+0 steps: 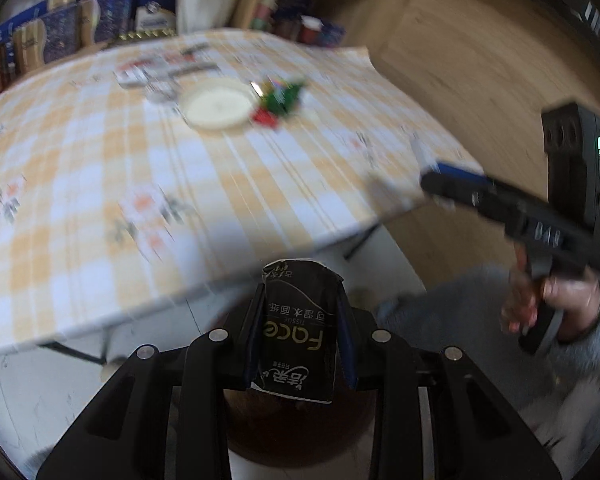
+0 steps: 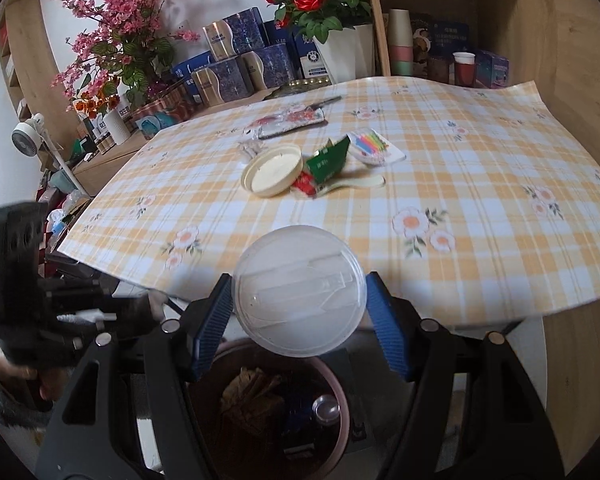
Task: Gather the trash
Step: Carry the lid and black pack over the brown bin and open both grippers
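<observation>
My left gripper [image 1: 301, 304] is shut on a black tissue pack [image 1: 296, 332] printed "Face", its blue pads pressing both sides. The pack hangs over a dark round bin [image 1: 292, 432] beside the table edge. My right gripper [image 2: 299, 286] is shut on a clear round plastic lid [image 2: 296, 320], held edge to edge between its blue pads just above the same bin [image 2: 336, 392], which has a pink rim and holds brown scraps. In the left wrist view the right gripper [image 1: 428, 184] shows blurred at the right, held by a hand [image 1: 556, 292] in a grey sleeve.
On the checked tablecloth [image 2: 480, 216] lie a cream lid [image 2: 272, 170], a green wrapper [image 2: 328, 160], a red wrapper [image 2: 306, 184], a cream spoon [image 2: 356, 182], a candle packet [image 2: 374, 148] and a patterned pouch [image 2: 292, 122]. Boxes, flower pots and shelves stand behind the table.
</observation>
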A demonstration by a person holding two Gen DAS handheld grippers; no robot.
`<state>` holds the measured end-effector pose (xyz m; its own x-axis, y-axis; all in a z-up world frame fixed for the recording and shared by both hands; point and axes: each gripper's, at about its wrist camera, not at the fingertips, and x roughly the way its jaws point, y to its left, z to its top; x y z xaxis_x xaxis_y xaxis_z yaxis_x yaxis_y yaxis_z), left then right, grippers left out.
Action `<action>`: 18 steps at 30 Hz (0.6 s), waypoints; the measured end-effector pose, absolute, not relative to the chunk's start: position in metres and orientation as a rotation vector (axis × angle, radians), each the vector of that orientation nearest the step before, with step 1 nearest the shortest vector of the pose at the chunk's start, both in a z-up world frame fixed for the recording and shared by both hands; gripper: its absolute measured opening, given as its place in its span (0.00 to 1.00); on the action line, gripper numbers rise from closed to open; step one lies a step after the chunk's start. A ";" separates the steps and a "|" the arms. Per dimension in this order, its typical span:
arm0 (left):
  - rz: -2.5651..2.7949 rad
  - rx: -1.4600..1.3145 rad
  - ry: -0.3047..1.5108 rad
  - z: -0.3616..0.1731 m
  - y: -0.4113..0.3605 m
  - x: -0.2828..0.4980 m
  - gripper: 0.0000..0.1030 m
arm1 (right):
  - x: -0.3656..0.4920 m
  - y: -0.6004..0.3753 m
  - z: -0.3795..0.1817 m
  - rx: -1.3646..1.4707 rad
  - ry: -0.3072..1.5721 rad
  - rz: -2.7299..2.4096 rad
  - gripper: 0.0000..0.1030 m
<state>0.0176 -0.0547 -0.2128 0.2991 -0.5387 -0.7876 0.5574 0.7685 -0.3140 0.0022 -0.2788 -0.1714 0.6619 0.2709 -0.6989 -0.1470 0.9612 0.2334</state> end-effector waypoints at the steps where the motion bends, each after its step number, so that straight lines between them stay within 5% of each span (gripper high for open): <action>1: -0.730 0.033 1.052 -0.219 -0.057 0.012 0.31 | -0.003 -0.280 -0.174 0.167 0.820 0.234 0.65; 13: -0.724 0.074 1.179 -0.279 -0.074 -0.002 0.36 | -0.025 -0.287 -0.196 0.241 0.851 0.213 0.65; 17: -0.715 0.055 1.170 -0.280 -0.069 -0.004 0.73 | -0.029 -0.279 -0.206 0.232 0.860 0.226 0.65; 18: -0.704 0.053 1.156 -0.278 -0.066 -0.003 0.76 | -0.030 -0.277 -0.208 0.230 0.858 0.229 0.65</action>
